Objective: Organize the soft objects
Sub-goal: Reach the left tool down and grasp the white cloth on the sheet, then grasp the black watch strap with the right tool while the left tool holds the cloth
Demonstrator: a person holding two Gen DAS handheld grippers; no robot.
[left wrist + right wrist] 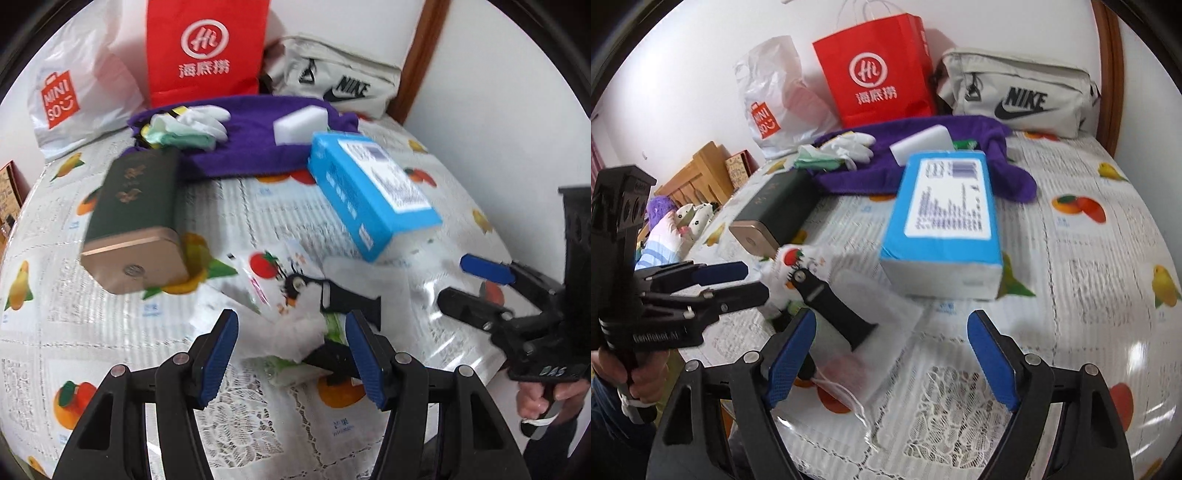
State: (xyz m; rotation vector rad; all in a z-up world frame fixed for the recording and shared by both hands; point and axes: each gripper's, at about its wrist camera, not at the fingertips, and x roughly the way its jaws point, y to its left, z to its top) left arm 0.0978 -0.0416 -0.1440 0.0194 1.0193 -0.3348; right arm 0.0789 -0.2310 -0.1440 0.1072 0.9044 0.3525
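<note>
step: approach to soft pile | white pouch [295, 295] low centre on bench [110, 325] | left gripper [291, 354] jaws part-open, empty | right gripper [892, 363] jaws wide, empty | next: lower, close on pouch

"MINISO" in white on a red square, printed on the white plastic bag [74, 85]. A white ring logo with "Hi" and the characters "海底捞" below it, on the red paper bag [205, 48]. "NIKE" with the swoosh in black, on the pale grey pouch [340, 83]. Gold characters on the dark green tin [136, 199], too blurred to read. Barcode and fine print on the white label of the blue box [945, 206], illegible. "GenRobot.AI" embossed on the left tool [731, 280], seen from the right wrist.
</note>
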